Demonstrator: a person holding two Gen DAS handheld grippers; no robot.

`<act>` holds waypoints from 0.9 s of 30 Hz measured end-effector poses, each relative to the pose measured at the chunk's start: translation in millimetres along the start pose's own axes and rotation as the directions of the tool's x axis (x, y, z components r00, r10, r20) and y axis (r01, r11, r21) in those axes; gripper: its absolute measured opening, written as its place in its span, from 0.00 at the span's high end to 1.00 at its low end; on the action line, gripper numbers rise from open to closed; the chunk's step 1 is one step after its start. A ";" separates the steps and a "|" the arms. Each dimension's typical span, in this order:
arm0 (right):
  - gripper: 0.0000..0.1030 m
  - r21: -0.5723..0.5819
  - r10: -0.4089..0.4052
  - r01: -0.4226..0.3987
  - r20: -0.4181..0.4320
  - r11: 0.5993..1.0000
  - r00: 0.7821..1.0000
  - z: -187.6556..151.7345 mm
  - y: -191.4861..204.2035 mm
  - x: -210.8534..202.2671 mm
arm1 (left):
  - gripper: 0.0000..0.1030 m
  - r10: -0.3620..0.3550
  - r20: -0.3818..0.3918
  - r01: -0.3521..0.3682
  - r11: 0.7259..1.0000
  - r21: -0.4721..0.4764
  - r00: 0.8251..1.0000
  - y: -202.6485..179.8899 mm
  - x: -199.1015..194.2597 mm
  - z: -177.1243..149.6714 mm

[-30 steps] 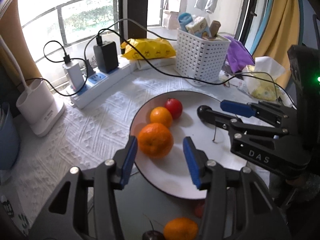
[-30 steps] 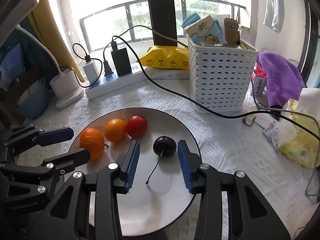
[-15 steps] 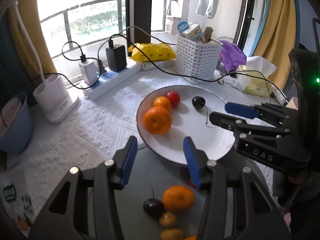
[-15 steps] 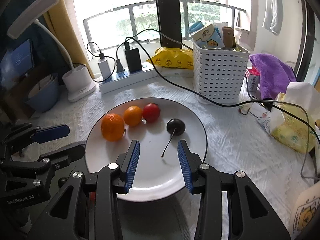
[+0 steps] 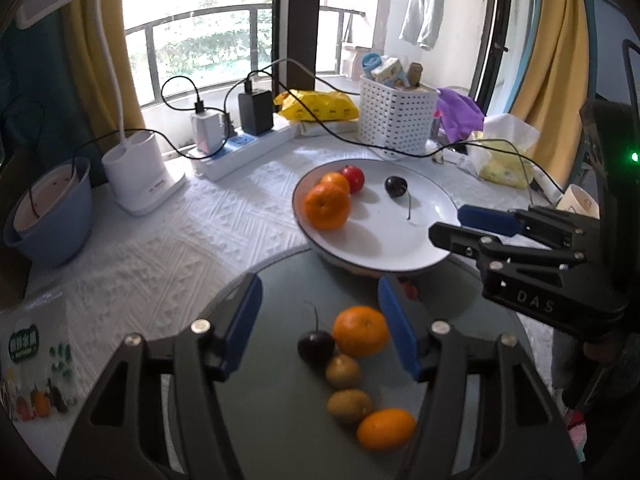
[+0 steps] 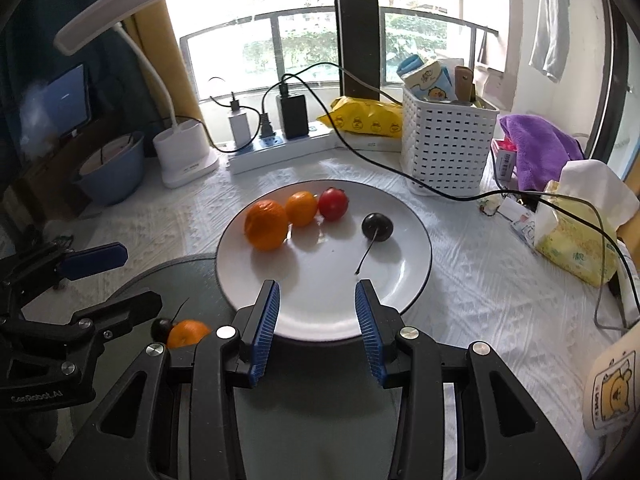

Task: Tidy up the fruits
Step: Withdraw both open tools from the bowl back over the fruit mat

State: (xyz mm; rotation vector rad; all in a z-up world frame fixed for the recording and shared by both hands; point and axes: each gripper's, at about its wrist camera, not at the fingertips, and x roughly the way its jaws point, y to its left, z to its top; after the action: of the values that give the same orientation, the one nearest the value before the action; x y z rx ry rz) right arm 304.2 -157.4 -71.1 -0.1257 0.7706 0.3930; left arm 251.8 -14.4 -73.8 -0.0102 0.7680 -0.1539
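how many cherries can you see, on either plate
2. One dark cherry lies on the white plate, right of the red fruit. Another cherry sits on the dark plate, touching an orange. More may be hidden.

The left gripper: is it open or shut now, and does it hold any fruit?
Open and empty. The left gripper has just been opening; its blue pads stand apart above the orange, pressing on nothing.

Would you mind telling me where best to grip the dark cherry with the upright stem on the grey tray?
Probably grip the dark cherry across its round body, from above. Put one finger on its clear left side; an orange mandarin and a brown kiwi crowd the other. Avoid the thin stem.
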 end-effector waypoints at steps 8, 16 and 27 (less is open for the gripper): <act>0.59 -0.023 0.001 0.000 0.026 1.000 1.000 -14.2 11.5 -19.3 | 0.40 0.014 0.034 -0.013 1.000 -0.005 0.999 -5.0 -20.5 -20.7; 0.59 -0.047 0.037 -0.035 0.038 0.998 0.999 -35.1 25.1 -38.2 | 0.40 0.022 0.030 -0.021 0.999 -0.049 0.999 -8.7 -34.7 -48.2; 0.59 -0.058 0.086 -0.086 -0.004 0.995 0.996 -66.0 37.0 -39.6 | 0.40 0.023 -0.019 -0.025 0.994 -0.105 1.000 -6.9 -33.5 -82.3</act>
State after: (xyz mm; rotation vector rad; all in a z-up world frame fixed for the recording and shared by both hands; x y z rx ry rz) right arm 221.0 -151.9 -89.4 -0.1480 0.7678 0.4974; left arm 170.1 -12.6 -109.5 -0.0999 0.7931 -0.0904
